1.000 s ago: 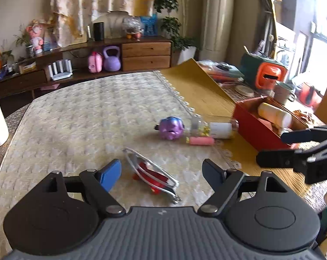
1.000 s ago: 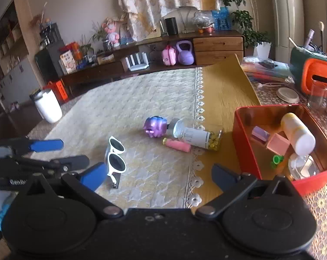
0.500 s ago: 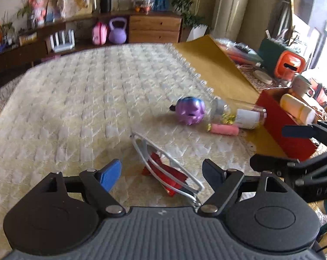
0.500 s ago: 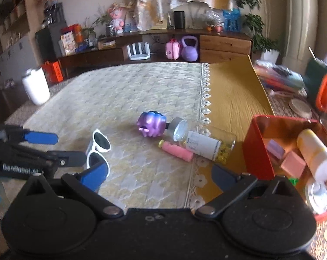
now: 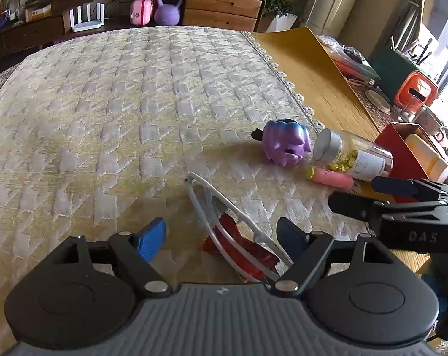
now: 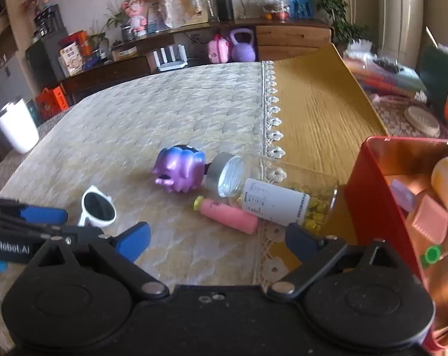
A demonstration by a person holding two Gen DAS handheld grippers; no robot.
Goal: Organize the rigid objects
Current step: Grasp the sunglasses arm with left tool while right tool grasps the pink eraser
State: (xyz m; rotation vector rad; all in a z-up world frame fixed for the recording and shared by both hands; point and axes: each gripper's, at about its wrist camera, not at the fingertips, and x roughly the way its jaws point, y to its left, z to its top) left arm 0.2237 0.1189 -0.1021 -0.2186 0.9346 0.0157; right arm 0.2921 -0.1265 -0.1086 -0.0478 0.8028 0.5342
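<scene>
Both tools have dropped closer: left tool (image 5: 221,235), wide, now straddles the sunglasses (image 5: 236,234); right tool (image 6: 216,238), just narrowing but empty, nears the pink tube (image 6: 228,215).

red box (image 6: 372,184): cut off right | sunglasses (image 6: 98,209): half hidden by left gripper (image 6: 58,222)

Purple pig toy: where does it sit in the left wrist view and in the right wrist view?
Left wrist view: the purple pig toy lies right of centre on the cream tablecloth, just left of the clear bottle.
Right wrist view: it lies near centre, again just left of the bottle's silver cap.
Shared landmark: the pink tube in front of the bottle.
</scene>
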